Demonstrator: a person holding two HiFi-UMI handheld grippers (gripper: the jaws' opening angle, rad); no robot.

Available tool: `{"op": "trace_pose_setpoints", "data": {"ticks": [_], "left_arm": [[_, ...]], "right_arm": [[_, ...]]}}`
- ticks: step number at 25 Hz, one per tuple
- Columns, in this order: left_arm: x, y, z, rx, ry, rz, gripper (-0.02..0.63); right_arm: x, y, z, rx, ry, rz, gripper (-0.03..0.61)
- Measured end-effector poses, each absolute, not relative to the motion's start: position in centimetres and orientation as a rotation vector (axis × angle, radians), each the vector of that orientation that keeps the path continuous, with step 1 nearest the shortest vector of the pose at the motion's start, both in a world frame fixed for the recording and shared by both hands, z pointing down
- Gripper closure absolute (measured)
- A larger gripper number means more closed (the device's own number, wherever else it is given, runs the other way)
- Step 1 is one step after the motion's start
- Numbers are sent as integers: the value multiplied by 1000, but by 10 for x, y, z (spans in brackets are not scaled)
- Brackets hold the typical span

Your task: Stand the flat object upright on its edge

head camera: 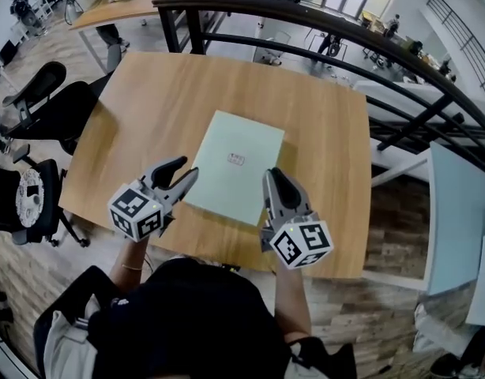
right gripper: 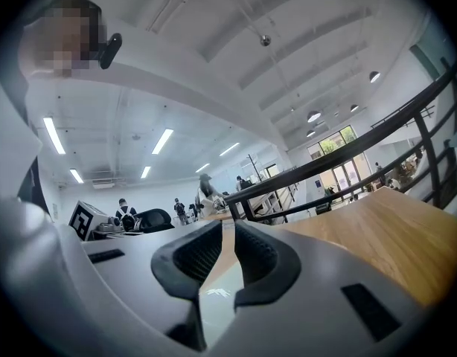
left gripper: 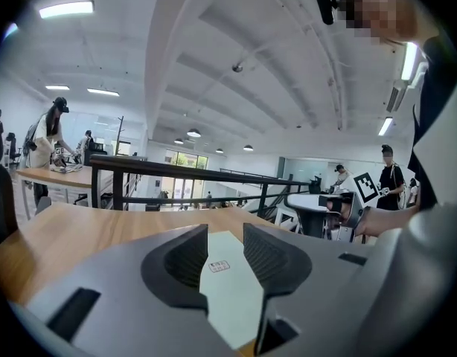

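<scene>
A pale green flat board (head camera: 234, 164) with a small label lies flat on the wooden table (head camera: 148, 109). My left gripper (head camera: 187, 166) hovers at the board's near left corner with its jaws apart and nothing between them. In the left gripper view the board (left gripper: 230, 292) shows through the gap of that gripper (left gripper: 225, 229). My right gripper (head camera: 272, 174) is shut at the board's near right edge, holding nothing. In the right gripper view its jaws (right gripper: 228, 225) nearly meet above the board (right gripper: 216, 297).
A dark metal railing (head camera: 306, 14) curves behind the table. Black office chairs (head camera: 45, 109) stand to the left, and a pale blue tabletop (head camera: 456, 212) to the right. Another desk (head camera: 124, 6) sits far back. People stand in the background (left gripper: 46, 136).
</scene>
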State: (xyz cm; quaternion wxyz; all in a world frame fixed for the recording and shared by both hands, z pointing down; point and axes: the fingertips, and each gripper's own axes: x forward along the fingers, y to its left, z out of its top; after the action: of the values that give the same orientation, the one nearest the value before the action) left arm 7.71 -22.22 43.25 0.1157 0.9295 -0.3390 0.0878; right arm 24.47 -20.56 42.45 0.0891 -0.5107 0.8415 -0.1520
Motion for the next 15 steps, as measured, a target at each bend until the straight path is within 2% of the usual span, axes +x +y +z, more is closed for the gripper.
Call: {"op": "trace_pose_setpoints", "data": {"ticks": [7,11,15], "left_arm": [[80,-273,450,2686,-974,289,462],[84,-299,466,2662,-964,315,456],[90,-324,479,2639,-953,325,453]], "right_arm": [[250,-245,440,-1558,2512,-513,540],[254,-264,450,-1578,2505,-554,500],[263,-281,463,-1625,2498,-603,497]]}}
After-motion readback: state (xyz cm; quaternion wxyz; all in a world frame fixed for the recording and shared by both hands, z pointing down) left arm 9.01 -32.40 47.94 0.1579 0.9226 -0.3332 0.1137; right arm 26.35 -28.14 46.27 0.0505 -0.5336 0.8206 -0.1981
